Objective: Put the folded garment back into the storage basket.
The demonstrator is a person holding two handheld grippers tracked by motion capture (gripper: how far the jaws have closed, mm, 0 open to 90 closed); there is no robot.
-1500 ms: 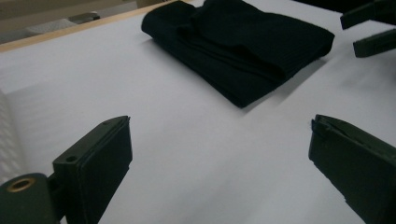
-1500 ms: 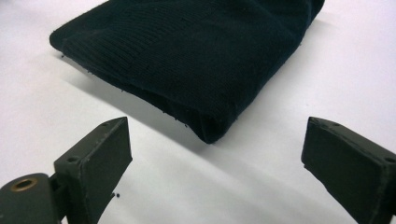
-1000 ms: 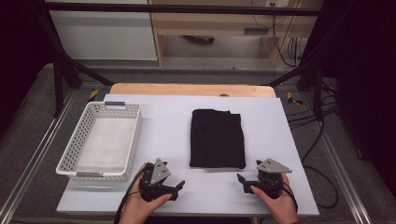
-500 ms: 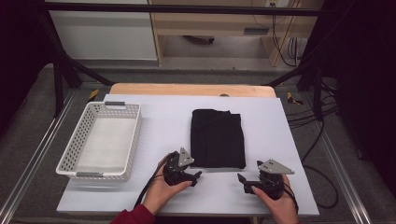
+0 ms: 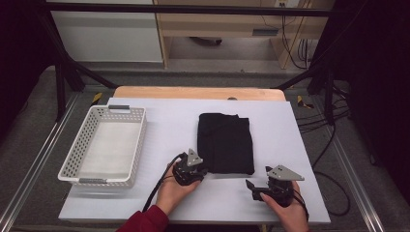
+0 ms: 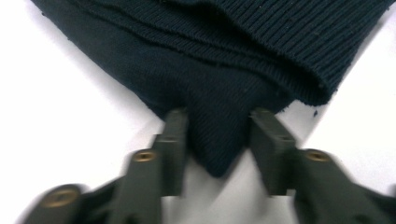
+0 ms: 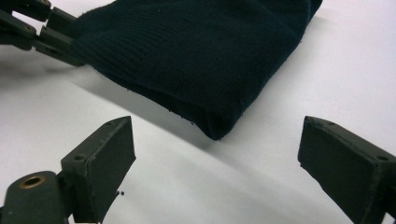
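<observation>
1. Presently on the counter (image 5: 164,125): one folded black garment (image 5: 226,143), lying flat on the white sheet slightly right of centre, its near edge toward the person.
2. Left hand-held gripper (image 5: 199,172): held in the left hand (image 5: 175,189) at the garment's near left corner. Its jaws have just been closing. In the left gripper view (image 6: 215,135) the two pads sit against either side of the cloth corner, which pokes out as a point between them. Grip: narrowed onto that corner of the garment (image 6: 219,74).
3. Right hand-held gripper (image 5: 250,184): held in the right hand (image 5: 290,212) on the counter, near the garment's near right corner but apart from it. In the right gripper view (image 7: 217,154) the jaws stand wide, with bare white sheet between them and the garment corner (image 7: 205,60) just ahead. The left hand-held gripper shows at the upper left of that view, at the cloth's far corner.
4. Basket (image 5: 77,166): white, perforated plastic, rectangular, with grey handles. It stands at the left side of the counter, well apart from the garment.
5. Cables (image 5: 157,186): a black lead trails from the left hand-held gripper back toward the person.
6. Sleeve (image 5: 145,222): red, on the left forearm at the lower edge of the high view.
</observation>
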